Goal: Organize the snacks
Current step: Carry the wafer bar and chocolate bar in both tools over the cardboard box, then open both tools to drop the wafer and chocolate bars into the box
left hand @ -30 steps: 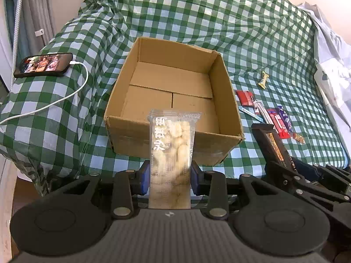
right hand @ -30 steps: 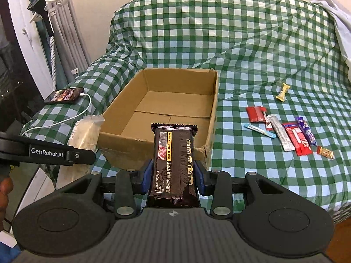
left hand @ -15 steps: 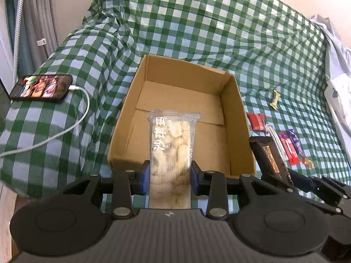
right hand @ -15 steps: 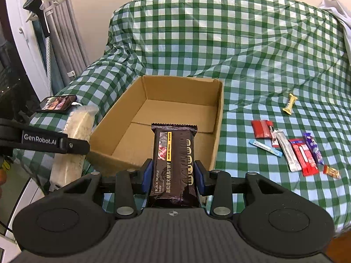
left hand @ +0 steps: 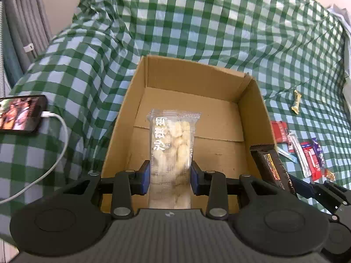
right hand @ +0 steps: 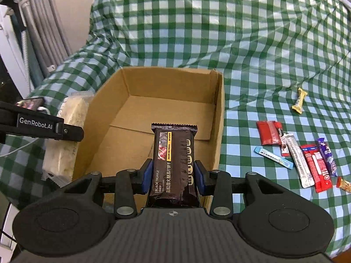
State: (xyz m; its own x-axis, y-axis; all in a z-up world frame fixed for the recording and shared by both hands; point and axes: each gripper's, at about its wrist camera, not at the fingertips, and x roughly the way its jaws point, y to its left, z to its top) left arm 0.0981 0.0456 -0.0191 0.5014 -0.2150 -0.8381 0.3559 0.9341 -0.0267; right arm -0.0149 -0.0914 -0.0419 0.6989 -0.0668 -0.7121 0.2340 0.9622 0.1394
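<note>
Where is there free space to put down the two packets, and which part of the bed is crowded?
The floor of the cardboard box is bare all over. The checked cloth behind the box is free too. It is crowded to the right of the box, where the loose snacks lie close together.

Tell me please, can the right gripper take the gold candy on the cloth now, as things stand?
Probably not. The right gripper is shut on the dark cracker pack, so its jaws are full. The gold candy lies alone on the checked cloth with nothing over it, so once the pack is released, the way looks free.
</note>
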